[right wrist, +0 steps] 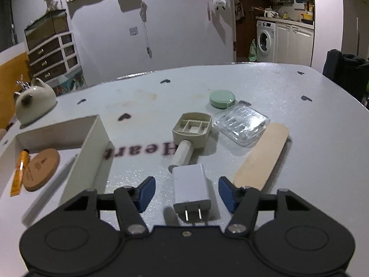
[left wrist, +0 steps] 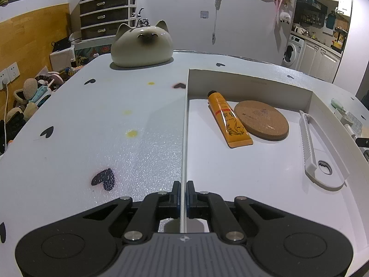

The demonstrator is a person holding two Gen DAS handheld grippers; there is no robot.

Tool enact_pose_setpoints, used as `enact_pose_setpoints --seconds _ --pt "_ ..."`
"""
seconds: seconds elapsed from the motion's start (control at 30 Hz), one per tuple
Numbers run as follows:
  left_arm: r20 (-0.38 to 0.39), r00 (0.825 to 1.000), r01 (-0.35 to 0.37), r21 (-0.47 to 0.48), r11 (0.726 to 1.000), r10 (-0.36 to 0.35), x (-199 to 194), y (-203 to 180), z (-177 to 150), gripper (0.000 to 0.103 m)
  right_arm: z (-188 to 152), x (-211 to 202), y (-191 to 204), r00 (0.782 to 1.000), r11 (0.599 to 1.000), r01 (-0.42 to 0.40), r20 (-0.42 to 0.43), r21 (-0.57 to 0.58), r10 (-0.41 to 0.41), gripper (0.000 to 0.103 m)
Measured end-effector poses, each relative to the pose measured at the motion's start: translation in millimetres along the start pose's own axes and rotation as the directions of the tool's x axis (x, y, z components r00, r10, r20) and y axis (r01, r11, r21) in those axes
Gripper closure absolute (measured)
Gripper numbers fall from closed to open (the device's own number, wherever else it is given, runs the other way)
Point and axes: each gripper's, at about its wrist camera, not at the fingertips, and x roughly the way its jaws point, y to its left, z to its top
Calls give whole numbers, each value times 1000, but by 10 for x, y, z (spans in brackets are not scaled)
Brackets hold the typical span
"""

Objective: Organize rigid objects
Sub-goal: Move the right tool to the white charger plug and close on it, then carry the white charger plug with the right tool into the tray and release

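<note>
My left gripper (left wrist: 183, 189) is shut on the left wall of a white shallow box (left wrist: 185, 124). In the box lie an orange tube (left wrist: 228, 120), a round cork coaster (left wrist: 261, 120) and a white plastic tool (left wrist: 311, 152). My right gripper (right wrist: 186, 189) is open, its blue pads either side of a white plug charger (right wrist: 191, 188) lying on the table, prongs toward me. Beyond it lie a beige brush-like tray with a handle (right wrist: 191, 130), a clear plastic case (right wrist: 241, 124), a green round tin (right wrist: 222, 98) and a flat wooden stick (right wrist: 261, 155). The box (right wrist: 90, 152) stands to the left.
A ceramic cat-shaped pot (left wrist: 141, 45) stands at the table's far left, also in the right wrist view (right wrist: 34, 102). The white table has black heart marks and yellow stains (left wrist: 132, 133). A drawer unit and clutter lie beyond the left edge.
</note>
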Motion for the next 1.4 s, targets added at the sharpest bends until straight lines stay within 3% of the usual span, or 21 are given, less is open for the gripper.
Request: enact_pose_setpoints --seconds 0.13,0.27,0.73,1.0,1.2,1.4 --pt "-12 1000 4 -11 1000 -4 -43 15 -21 101 -12 67 12 1000 1000 11 -19 -8 -11 50" --pt "-11 1000 9 -9 1000 -9 -124 23 -77 101 -19 96 -29 999 1000 15 -30 4 -15 65" --pt "19 1000 -13 -16 1000 13 -362 -4 -267 101 -222 -160 -7 999 998 -12 -40 -56 10 67" --pt "4 1000 0 -24 1000 0 -334 16 -330 101 -284 -375 -37 998 999 -51 -40 6 51 67" --pt "2 1000 1 -19 1000 -1 -328 15 -354 101 -167 -589 135 991 991 -130 8 7 130 67" --pt "3 1000 2 -16 1000 -2 -332 16 -356 101 -46 -768 557 973 973 -225 44 -43 227 67"
